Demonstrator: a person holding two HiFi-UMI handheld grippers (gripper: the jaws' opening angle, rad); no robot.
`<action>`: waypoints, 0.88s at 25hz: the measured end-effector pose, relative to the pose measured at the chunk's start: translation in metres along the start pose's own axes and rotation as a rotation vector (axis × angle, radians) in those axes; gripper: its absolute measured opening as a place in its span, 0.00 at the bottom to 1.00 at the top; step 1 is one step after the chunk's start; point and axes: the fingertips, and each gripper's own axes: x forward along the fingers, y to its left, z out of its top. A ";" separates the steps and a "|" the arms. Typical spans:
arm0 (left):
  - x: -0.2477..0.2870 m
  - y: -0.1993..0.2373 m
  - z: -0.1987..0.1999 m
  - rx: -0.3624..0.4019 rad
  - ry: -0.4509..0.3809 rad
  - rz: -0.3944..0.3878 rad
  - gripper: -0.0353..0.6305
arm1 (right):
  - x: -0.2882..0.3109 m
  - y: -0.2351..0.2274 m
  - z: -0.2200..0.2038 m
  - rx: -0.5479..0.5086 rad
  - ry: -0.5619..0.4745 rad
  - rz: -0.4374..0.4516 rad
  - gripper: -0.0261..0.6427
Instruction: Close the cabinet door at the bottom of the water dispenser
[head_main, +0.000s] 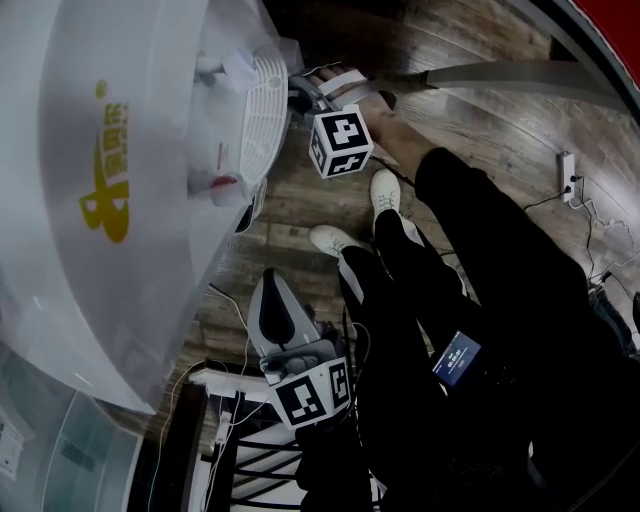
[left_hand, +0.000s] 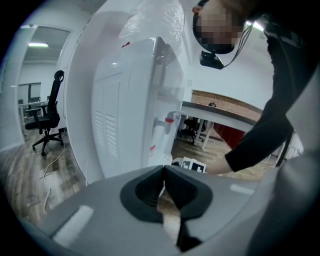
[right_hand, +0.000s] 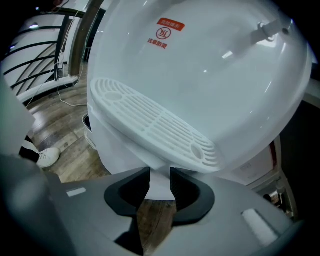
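The white water dispenser (head_main: 120, 150) fills the left of the head view, and its slotted drip tray (head_main: 262, 110) juts toward my right gripper (head_main: 300, 95). In the right gripper view the tray (right_hand: 155, 125) hangs just over my right gripper (right_hand: 160, 175). Its jaws stand apart, with the white lower front panel (right_hand: 120, 145) of the cabinet right at their tips. Whether that door sits flush cannot be told. My left gripper (head_main: 272, 282) hangs lower, away from the dispenser's side (left_hand: 125, 110). The left gripper (left_hand: 164, 168) has its tips touching and nothing between them.
The person's white shoes (head_main: 385, 190) stand on the wood floor beside the dispenser's base. A power strip (head_main: 568, 175) with cables lies at the far right. A black railing (head_main: 250, 450) is at the bottom. An office chair (left_hand: 47, 115) and a desk (left_hand: 225, 115) stand behind.
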 end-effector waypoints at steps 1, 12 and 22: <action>-0.001 0.001 0.000 -0.002 0.000 0.003 0.06 | -0.001 0.000 0.000 -0.001 0.000 -0.003 0.23; -0.002 0.001 0.019 0.020 -0.040 -0.013 0.06 | -0.050 -0.050 -0.010 0.251 -0.051 -0.216 0.20; -0.028 0.001 0.070 0.098 -0.118 -0.037 0.06 | -0.202 -0.041 -0.001 0.602 -0.143 -0.370 0.05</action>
